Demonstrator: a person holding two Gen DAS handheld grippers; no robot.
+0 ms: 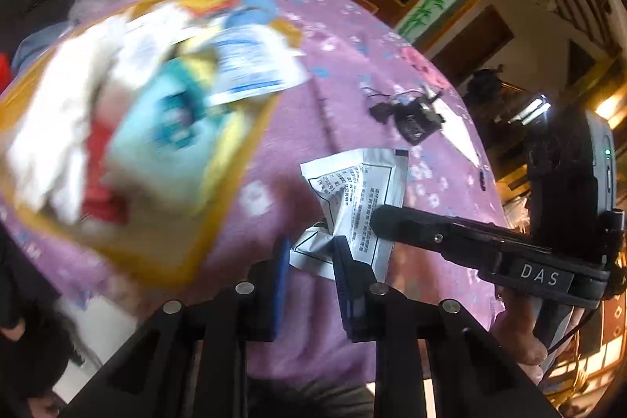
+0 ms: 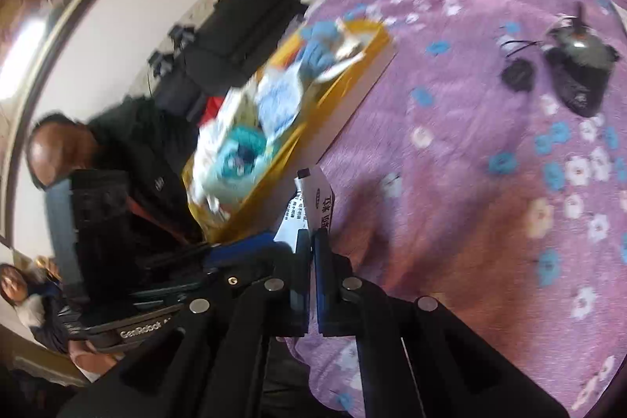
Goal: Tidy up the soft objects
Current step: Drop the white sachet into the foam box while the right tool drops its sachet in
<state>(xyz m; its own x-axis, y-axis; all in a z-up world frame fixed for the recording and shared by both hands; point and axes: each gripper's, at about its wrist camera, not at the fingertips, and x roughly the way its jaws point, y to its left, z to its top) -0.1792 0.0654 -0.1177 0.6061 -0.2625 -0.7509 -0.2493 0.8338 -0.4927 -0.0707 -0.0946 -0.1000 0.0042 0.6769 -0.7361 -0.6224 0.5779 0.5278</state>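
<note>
A white printed sachet (image 1: 352, 190) hangs over the purple flowered blanket (image 1: 313, 73). My right gripper (image 2: 312, 241) is shut on one edge of the sachet (image 2: 317, 194). In the left wrist view the right gripper (image 1: 376, 218) comes in from the right. My left gripper (image 1: 311, 249) has its blue pads on either side of the sachet's crumpled lower corner and both seem to touch it. To the left lies a yellow box (image 1: 219, 222), blurred, holding white cloth, a teal item and packets. In the right wrist view the box (image 2: 352, 73) lies beyond the sachet.
A black adapter (image 1: 415, 120) with a cable and a white paper (image 1: 458, 128) lie farther along the blanket. A person in dark clothes (image 2: 129, 163) is at the box's left side. Dark wooden furniture stands past the blanket's far edge.
</note>
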